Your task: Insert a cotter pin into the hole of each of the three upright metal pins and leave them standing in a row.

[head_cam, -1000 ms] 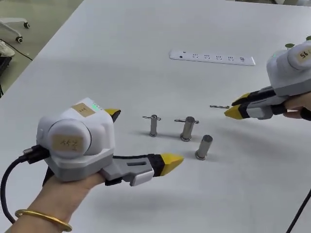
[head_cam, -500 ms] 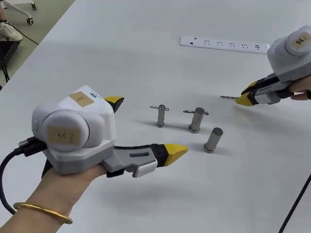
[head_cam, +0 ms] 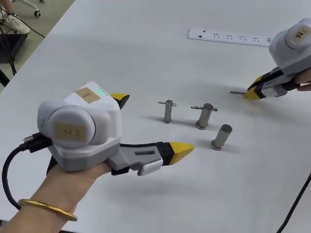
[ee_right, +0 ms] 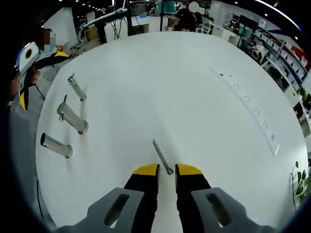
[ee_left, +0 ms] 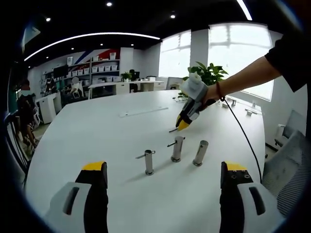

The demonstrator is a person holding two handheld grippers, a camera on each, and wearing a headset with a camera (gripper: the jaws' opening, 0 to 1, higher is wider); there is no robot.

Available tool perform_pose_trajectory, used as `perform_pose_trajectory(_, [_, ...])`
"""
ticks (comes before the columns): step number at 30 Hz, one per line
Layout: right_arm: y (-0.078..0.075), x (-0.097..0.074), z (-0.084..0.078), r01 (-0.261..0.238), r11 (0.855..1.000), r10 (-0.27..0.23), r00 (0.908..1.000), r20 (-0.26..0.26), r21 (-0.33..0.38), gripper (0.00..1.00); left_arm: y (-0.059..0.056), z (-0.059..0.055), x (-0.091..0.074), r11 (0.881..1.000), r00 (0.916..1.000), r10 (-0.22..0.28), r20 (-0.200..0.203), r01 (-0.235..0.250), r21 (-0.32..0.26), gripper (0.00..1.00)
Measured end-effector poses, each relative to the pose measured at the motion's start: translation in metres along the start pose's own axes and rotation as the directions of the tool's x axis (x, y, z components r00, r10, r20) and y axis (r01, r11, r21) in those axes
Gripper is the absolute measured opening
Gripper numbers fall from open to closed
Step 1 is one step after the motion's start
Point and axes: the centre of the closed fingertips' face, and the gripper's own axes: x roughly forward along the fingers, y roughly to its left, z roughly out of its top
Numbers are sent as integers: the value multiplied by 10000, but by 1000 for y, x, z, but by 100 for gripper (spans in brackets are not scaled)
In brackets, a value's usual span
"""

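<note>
Three upright metal pins stand in a row on the white table. The left pin and the middle pin each carry a cotter pin through the top. The third pin has a bare top. A loose cotter pin lies flat on the table, also seen as the thin wire in the head view. My right gripper sits low over its near end, jaws a narrow gap apart around it. My left gripper hovers wide open, short of the row, holding nothing.
A white power strip lies at the far side of the table. A black cable trails over the table at the right. Beyond the table are office desks, shelves and a person.
My right gripper has come down closer to the loose cotter pin, which stays flat on the table. The head camera has shifted. My left gripper has barely moved.
</note>
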Motion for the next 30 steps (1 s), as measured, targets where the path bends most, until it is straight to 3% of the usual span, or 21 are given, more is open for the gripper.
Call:
perform_pose_trajectory(7, [-1, 2, 2, -385, 9988, 390, 9991, -149, 319, 6, 0, -2, -1, 10000, 10000, -23, -79, 23, -33, 96])
perform_pose_trajectory(10, [-8, 4, 2, -456, 9982, 469, 9983, -340, 390, 5, 0, -1, -1, 10000, 10000, -38, -48, 38, -62, 96])
perform_pose_trajectory(17, [-9, 6, -1, -185, 9998, 176, 9944, -1043, -79, 1, 0, -2, -1, 10000, 9999, -51, -125, 50, -22, 95])
perform_pose_trajectory(19, [-10, 6, -2, -225, 9983, 159, 9925, -1211, -529, 0, 0, -2, -1, 10000, 9999, -50, -140, 50, -11, 95])
perform_pose_trajectory(26, [-11, 8, -3, -45, 9988, -24, 9898, -1422, -482, 0, -2, -2, -1, 10000, 9999, -95, -134, 95, 13, 96])
perform_pose_trajectory(30, [-9, 8, -4, 19, 9943, -173, 9894, -1440, -1070, 0, -1, -2, -1, 9999, 9999, -97, -142, 98, 28, 96])
